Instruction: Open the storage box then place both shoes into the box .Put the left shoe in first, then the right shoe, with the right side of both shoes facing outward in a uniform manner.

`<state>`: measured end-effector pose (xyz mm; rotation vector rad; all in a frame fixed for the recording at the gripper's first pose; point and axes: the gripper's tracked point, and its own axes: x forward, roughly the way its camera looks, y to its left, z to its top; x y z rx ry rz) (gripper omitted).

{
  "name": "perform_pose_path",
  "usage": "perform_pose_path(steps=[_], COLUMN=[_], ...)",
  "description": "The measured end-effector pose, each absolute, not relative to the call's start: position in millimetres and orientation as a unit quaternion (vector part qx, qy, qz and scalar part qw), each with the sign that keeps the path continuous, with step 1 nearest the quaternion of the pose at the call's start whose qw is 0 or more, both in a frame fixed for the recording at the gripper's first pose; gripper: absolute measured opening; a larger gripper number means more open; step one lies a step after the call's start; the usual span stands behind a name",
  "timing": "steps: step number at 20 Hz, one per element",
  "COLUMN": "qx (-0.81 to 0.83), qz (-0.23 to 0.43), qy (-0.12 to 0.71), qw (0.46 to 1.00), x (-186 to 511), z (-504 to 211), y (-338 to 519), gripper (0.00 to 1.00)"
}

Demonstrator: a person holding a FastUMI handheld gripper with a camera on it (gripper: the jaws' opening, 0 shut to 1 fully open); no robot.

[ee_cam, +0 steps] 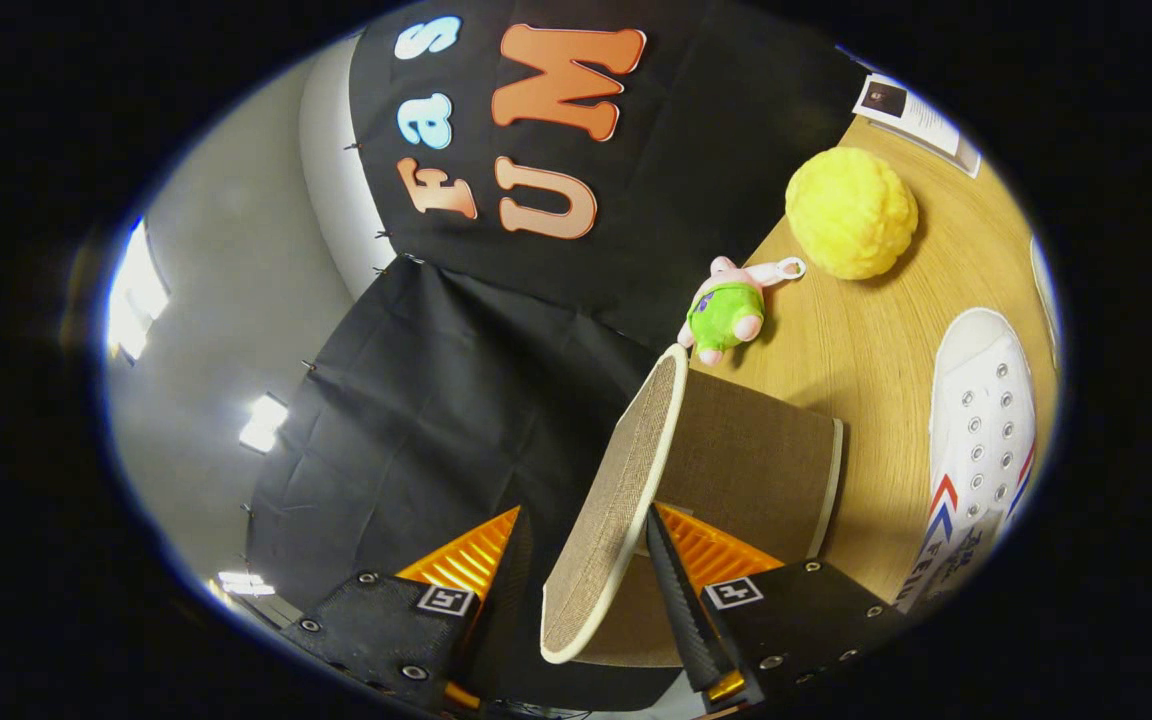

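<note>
Ahead of me a black cloth (456, 400) hangs in two creased panels as the booth's wall, fastened along its edges with small clips. Beside it runs a plain grey wall (226, 330) with a pale rounded column (331, 150) at its far end. Bright rectangular ceiling lights (136, 290) glare on that grey side. The wooden tabletop (866, 340), light grain, meets the cloth at its far edge; a printed sheet (921, 120) lies at its far corner.
</note>
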<state>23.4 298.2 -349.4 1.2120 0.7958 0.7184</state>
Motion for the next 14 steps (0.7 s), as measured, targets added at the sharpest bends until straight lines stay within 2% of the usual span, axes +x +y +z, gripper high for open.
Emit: perform_pose_path(steps=[2, 3, 5, 6, 8, 10, 14], qx=[0.547, 0.549, 0.521, 0.513, 0.517, 0.523, 0.520], qz=[0.322, 0.313, 0.297, 0.292, 0.290, 0.282, 0.299], qy=[0.350, 0.345, 0.353, 0.365, 0.369, 0.368, 0.346], qw=[0.689, 0.693, 0.718, 0.720, 0.716, 0.715, 0.721], x=[24.3, 29.6, 32.1, 28.9, 27.5, 29.8, 36.1], z=[-345.7, -344.2, -359.9, -366.9, -368.2, -365.2, -327.5], y=[299.0, 299.2, 300.7, 302.7, 308.1, 308.1, 310.6], gripper=[0.62, 0.50, 0.35, 0.36, 0.26, 0.22, 0.14])
